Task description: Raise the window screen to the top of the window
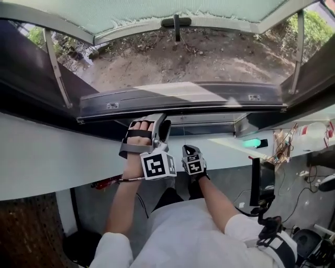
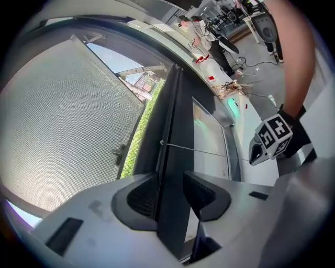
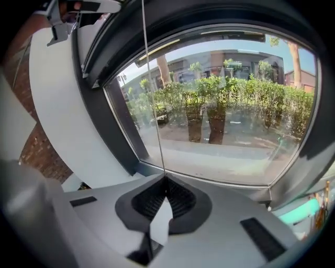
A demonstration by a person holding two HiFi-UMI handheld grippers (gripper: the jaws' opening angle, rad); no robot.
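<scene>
The green mesh window screen [image 1: 157, 10] hangs across the top of the opening, and its bottom bar carries a dark handle [image 1: 176, 22]. In the left gripper view the screen [image 2: 68, 120] fills the left side. My left gripper [image 1: 159, 123] reaches over the sill, its jaws [image 2: 172, 196] shut on a dark window frame bar [image 2: 175, 131]. A thin pull cord [image 3: 154, 104] runs up from my right gripper [image 3: 163, 196], which is shut on it. The right gripper [image 1: 191, 149] sits just right of the left one, below the sill. The cord [image 2: 204, 152] stretches from the frame bar to the right gripper [image 2: 254, 156].
The glass sash [image 1: 183, 99] is pushed outward on metal stays [image 1: 56, 68] [image 1: 297, 52]. A white sill [image 1: 52, 152] runs across. A green-lit device [image 1: 254, 142], a dark monitor [image 1: 260, 180] and cables crowd the right. A brick wall [image 1: 26, 230] shows at lower left.
</scene>
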